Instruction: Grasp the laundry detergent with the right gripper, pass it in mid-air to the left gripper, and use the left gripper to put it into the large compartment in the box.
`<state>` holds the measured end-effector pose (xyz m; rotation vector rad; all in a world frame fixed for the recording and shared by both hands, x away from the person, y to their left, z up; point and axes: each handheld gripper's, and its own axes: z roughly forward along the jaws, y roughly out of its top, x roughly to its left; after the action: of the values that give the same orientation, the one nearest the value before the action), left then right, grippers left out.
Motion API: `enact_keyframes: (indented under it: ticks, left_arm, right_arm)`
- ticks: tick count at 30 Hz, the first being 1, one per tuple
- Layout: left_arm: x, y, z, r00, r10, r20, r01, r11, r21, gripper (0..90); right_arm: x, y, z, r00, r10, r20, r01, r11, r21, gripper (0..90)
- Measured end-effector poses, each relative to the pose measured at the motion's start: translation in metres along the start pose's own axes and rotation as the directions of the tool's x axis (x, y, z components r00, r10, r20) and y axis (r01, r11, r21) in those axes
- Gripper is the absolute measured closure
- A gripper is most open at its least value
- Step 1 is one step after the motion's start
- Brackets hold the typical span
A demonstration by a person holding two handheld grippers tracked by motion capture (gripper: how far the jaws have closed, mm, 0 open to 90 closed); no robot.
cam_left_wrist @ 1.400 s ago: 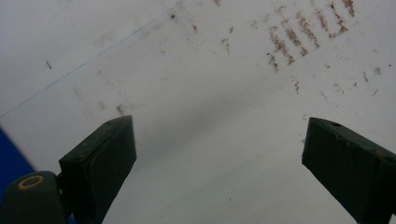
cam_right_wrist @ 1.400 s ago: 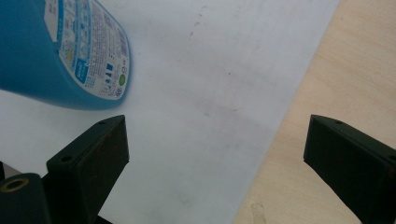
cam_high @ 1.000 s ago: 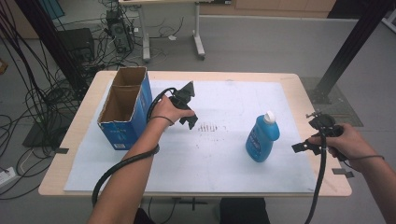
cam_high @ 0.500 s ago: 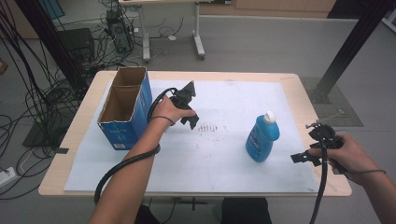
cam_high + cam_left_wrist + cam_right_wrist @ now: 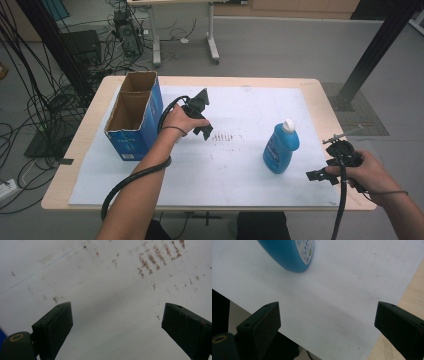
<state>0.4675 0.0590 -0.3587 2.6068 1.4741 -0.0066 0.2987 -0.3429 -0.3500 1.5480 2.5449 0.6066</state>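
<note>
On the surface (image 5: 300, 95) in the high view stand one blue bottle (image 5: 280, 148) and one open box (image 5: 134, 114), well apart; the left claw (image 5: 204, 127) hovers beside the box, the right claw (image 5: 316, 176) near the bottle, likely to grasp it. In the left gripper view the jaws gape over bare sheet. In the right gripper view they spread wide, empty, the bottle (image 5: 289, 253) just ahead.
</note>
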Motion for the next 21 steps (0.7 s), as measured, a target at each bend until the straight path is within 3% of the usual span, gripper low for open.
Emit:
enact_keyframes:
  ticks: [21]
  left_arm:
    - [-0.001,-0.001,0.0,1.0,-0.002,-0.006,0.002,1.0,0.002,10.2]
  right_arm:
    - [0.019,-0.012,0.018,0.9992,-0.003,-0.039,0.002,0.999,-0.035,6.6]
